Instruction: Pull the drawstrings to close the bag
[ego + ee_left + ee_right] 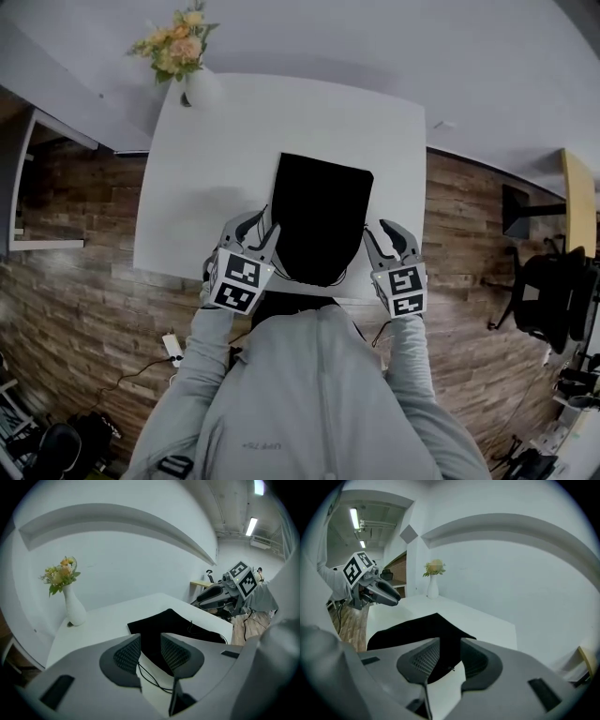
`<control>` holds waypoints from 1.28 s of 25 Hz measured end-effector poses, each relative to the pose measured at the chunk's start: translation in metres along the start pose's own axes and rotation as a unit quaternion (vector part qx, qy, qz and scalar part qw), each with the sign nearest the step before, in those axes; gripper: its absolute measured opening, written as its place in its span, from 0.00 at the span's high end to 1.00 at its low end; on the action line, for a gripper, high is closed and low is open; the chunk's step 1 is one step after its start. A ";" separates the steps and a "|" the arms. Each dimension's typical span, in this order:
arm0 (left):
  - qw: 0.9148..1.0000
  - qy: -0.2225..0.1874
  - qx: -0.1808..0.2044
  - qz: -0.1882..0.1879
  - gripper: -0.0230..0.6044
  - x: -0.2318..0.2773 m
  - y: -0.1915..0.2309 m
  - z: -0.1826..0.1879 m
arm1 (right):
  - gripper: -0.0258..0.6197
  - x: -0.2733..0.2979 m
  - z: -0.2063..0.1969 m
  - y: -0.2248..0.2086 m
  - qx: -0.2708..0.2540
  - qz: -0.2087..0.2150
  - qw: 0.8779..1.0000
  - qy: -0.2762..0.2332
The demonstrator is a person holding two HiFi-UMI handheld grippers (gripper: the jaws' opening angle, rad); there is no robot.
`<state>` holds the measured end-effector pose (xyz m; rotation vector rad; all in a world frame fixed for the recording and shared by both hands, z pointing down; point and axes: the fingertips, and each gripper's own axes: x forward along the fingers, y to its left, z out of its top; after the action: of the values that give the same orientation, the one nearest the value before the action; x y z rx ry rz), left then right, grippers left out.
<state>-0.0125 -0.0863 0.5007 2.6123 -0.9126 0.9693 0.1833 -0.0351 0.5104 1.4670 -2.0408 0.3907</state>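
Black drawstring bag (321,220) flat on white table (216,141), near front edge; mouth end narrowed, looks cinched. Left gripper (262,228) and right gripper (382,234) flank mouth, jaws apart on both, gripping nothing. Loose cord (150,679) lies below left jaws. Judgement: pull likely done, only withdrawal left.

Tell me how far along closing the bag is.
Done, seemingly: the bag looks gathered at its near end. In hand: nothing; left claw and right claw stand open beside it, a drawstring slack on the table. Left: perhaps another pull.
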 end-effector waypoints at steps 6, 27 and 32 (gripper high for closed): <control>0.998 -0.053 0.001 0.027 0.75 -0.020 0.001 0.038 | 0.77 -0.023 0.050 -0.015 0.007 -0.011 0.997 -0.079; 0.952 -0.287 -0.092 0.061 0.90 -0.128 -0.006 0.134 | 0.90 -0.101 0.168 -0.011 0.084 0.091 0.943 -0.308; 0.953 -0.278 -0.106 0.058 0.92 -0.130 -0.007 0.122 | 0.92 -0.096 0.163 -0.001 0.071 0.104 0.948 -0.291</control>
<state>-0.0218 -0.0659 0.3236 2.6980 -1.2202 0.1189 0.1578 -0.0522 0.3241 1.5904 -2.6975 0.2021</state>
